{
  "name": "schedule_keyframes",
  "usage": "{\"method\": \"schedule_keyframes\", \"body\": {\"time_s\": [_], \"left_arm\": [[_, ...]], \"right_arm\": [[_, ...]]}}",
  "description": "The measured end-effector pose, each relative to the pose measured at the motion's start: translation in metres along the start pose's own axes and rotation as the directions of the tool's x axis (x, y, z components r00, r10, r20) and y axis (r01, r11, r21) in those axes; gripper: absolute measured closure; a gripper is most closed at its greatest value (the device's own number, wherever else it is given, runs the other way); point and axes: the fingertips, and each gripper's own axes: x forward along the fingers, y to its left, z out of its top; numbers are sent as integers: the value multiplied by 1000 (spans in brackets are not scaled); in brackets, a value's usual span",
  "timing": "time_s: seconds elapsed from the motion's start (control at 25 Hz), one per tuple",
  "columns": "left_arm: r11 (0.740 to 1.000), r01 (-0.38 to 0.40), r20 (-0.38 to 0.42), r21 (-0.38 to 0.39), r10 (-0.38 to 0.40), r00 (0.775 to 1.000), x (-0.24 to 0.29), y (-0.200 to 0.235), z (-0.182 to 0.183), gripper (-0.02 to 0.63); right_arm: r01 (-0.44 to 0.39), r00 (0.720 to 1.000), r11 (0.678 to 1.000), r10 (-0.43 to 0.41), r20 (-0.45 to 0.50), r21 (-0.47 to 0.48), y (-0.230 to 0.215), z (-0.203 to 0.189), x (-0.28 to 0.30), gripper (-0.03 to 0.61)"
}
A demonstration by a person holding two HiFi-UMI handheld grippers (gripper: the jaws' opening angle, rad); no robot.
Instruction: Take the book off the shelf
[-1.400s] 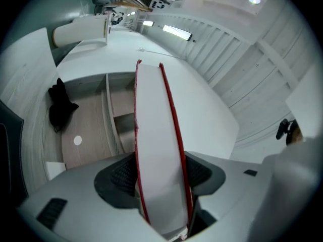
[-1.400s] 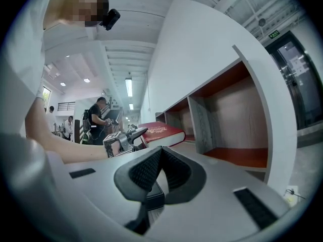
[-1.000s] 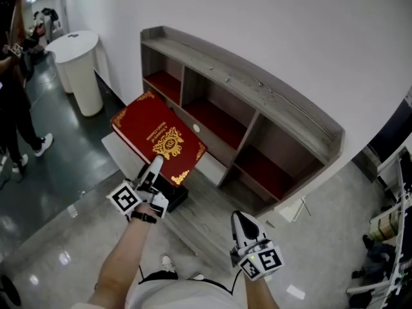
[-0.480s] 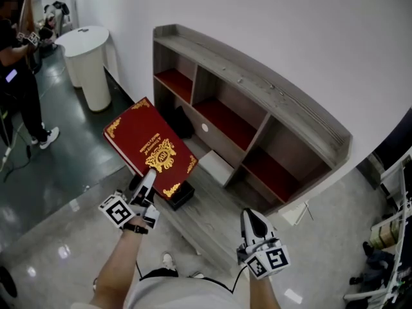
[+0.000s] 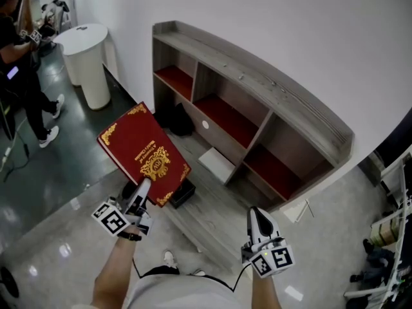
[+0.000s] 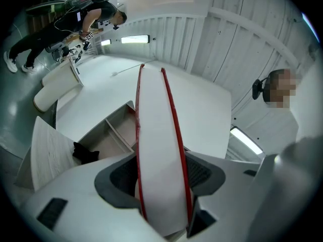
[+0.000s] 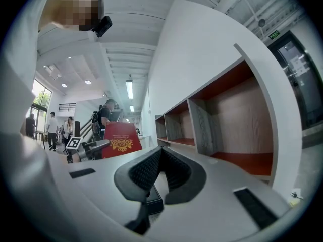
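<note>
Where the book (image 6: 159,155) intervenes, the shelf (image 6: 107,135) is hidden.

Book (image 5: 143,153) near corner: the left gripper (image 5: 143,187) is covering it where the jaws are clamping the covers.
Cover lettering: the gilt title is showing too small to read.
Book in the left gripper view: only the white page edge is showing, and the jaws are hiding its lower end.
Black box (image 5: 183,193): the book is overhanging it and hiding part of it.
Dark lump (image 5: 179,121) at the lower left of the shelf (image 5: 257,82): it is sitting in shadow, too dark to name.
Bystander (image 5: 9,44): the picture's left edge is cutting the figure off.
</note>
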Motion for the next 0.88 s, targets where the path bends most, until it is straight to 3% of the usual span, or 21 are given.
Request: {"method": "schedule_keyframes", "body": {"time_s": [0.32,0.56,0.88], "left_arm": [[996,-36,-32,83,39,999,-29,9,-2,354],[992,-45,-9,115,47,999,-50,0,12,357],[968,-104,-25,227,112,993,-79,-3,12,357]], "right_arm": [[10,1000,1000,-10,-2,-5,-5,1,2,555],[27,1000,1000,-27,1,-12,-10,5,3,555],[64,998,998,-64,-2,-8,-32,4,0,555]]}}
